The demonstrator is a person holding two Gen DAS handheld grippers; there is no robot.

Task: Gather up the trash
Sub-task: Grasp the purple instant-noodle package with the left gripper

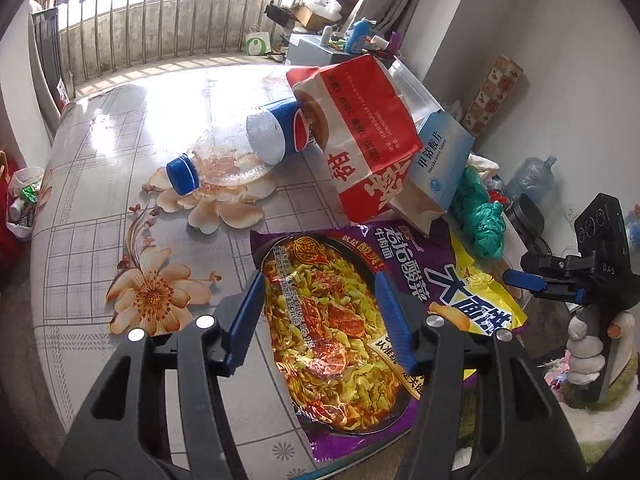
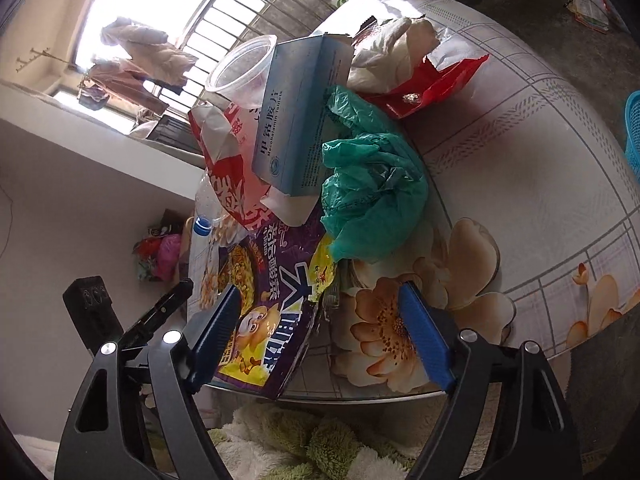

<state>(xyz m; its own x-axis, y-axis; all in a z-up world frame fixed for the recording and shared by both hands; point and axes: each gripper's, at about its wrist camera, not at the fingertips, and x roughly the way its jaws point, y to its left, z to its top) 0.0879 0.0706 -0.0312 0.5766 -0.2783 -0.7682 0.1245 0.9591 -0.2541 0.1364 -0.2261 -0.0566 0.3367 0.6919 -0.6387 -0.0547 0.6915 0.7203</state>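
A pile of trash lies on the flowered table [image 1: 100, 208]. A purple noodle wrapper [image 1: 332, 320] lies flat nearest me; it also shows in the right wrist view [image 2: 276, 280]. My left gripper [image 1: 320, 292] is open, its blue fingers on either side of the wrapper, just above it. Behind lie an empty Pepsi bottle [image 1: 240, 148], a red and white paper bag [image 1: 368, 132], a blue medicine box [image 1: 436, 160] and a green plastic bag [image 2: 372, 192]. My right gripper [image 2: 320, 312] is open at the table's edge, by the wrapper's corner. It also shows in the left wrist view [image 1: 524, 280].
A clear plastic cup [image 2: 244, 72] and a torn red wrapper [image 2: 432, 84] with white paper lie farther back. A blue basket [image 2: 633, 132] stands off the table. A white bag of trash [image 1: 24, 200] sits on the floor at left. A fluffy green rug [image 2: 296, 440] lies below.
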